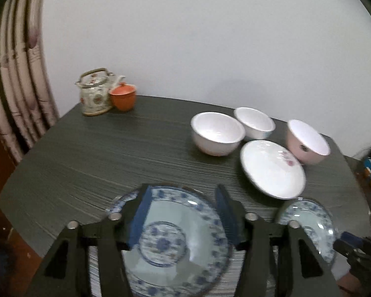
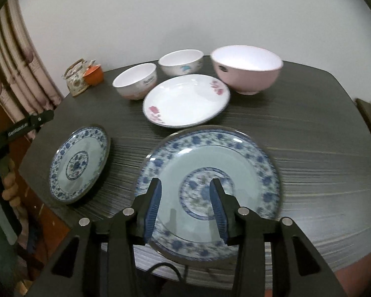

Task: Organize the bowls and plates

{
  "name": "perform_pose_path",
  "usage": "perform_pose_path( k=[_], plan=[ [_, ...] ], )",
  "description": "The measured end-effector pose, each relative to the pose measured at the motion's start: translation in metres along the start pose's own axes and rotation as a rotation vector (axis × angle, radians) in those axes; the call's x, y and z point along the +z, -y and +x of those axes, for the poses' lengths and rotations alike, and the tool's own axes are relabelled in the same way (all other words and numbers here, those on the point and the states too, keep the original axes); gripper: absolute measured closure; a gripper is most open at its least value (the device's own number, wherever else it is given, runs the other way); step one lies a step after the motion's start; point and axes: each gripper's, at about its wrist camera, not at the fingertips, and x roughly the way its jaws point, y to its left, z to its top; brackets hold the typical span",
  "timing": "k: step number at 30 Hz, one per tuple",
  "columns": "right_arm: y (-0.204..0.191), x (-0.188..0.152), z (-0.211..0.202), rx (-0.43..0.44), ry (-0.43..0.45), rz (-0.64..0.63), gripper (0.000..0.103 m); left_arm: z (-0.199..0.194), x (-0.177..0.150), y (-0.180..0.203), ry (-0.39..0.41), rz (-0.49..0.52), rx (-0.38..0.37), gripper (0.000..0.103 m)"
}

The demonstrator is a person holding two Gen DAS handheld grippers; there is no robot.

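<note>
plates and bowls all sit on the dark bench [image 2: 309, 133], none stacked yet, and both tools hang over the near edge with their jaws spread and nothing between them.

the right tool [image 2: 186, 205] hovers wide above the large blue-patterned plate [image 2: 210, 148], its blue pads [image 2: 152, 205] over the plate's centre rather than at its rim. from where i stand, that is the first worry: a flat plate offers only a thin edge, and if the tool comes straight down the pads may just knock on the glaze or push the plate toward the near edge of the bench, which it already lies close to.

the left tool [image 1: 183, 215] is equally wide over the small blue-patterned plate [image 1: 175, 242], which also lies at the near edge. a clumsy nudge could tip it off.

further out, the white plate with pink flowers [image 2: 185, 101] lies just behind the large plate, close enough that a lifted rim may clip it. behind that stand two white bowls [image 2: 136, 81] [image 2: 181, 63] and a pink bowl [image 2: 247, 69], near one another; a swing through there could chip one against the next.

at the far left corner a teapot [image 1: 95, 94] and an orange lidded cup [image 1: 123, 96] stand touching, well apart from the work. both views are a little blurred, so exact clearances are hard to judge.
</note>
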Motion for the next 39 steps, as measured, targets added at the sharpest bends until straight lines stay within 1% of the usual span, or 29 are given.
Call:
perform_pose_path(
  k=[3, 5, 7, 9, 13, 15, 19, 21, 25, 29, 32, 35, 39],
  plan=[
    [0.021, -0.005, -0.005, -0.003, -0.002, 0.036, 0.064, -0.007, -0.002, 0.014, 0.021, -0.003, -0.045, 0.04],
    [0.033, -0.007, -0.005, 0.001, -0.011, 0.055, 0.064, -0.005, -0.004, 0.023, -0.004, -0.007, -0.082, 0.04],
    [0.043, -0.007, -0.004, 0.017, -0.022, 0.074, 0.064, 0.003, -0.006, 0.03, -0.065, -0.03, -0.144, 0.04],
    [0.053, -0.008, -0.004, 0.025, -0.027, 0.09, 0.064, 0.01, -0.011, 0.036, -0.123, -0.048, -0.185, 0.04],
    [0.073, -0.008, 0.001, 0.065, -0.046, 0.149, 0.064, 0.025, -0.021, 0.054, -0.229, -0.063, -0.246, 0.04],
    [0.079, -0.009, 0.005, 0.089, -0.062, 0.171, 0.064, 0.03, -0.025, 0.061, -0.265, -0.07, -0.28, 0.04],
    [0.093, -0.009, 0.009, 0.107, -0.066, 0.21, 0.063, 0.043, -0.031, 0.073, -0.344, -0.088, -0.34, 0.04],
    [0.102, -0.01, 0.011, 0.12, -0.069, 0.243, 0.063, 0.05, -0.035, 0.076, -0.384, -0.104, -0.356, 0.04],
    [0.115, -0.01, 0.023, 0.151, -0.108, 0.302, 0.063, 0.067, -0.041, 0.08, -0.46, -0.158, -0.399, 0.04],
    [0.127, -0.011, 0.03, 0.193, -0.129, 0.356, 0.065, 0.079, -0.044, 0.085, -0.514, -0.18, -0.418, 0.04],
    [0.135, -0.013, 0.039, 0.232, -0.15, 0.404, 0.07, 0.086, -0.046, 0.089, -0.537, -0.194, -0.433, 0.04],
    [0.139, -0.014, 0.044, 0.247, -0.162, 0.428, 0.074, 0.093, -0.049, 0.09, -0.555, -0.211, -0.443, 0.04],
    [0.141, -0.015, 0.05, 0.268, -0.173, 0.449, 0.077, 0.098, -0.052, 0.089, -0.576, -0.236, -0.452, 0.04]
  ],
)
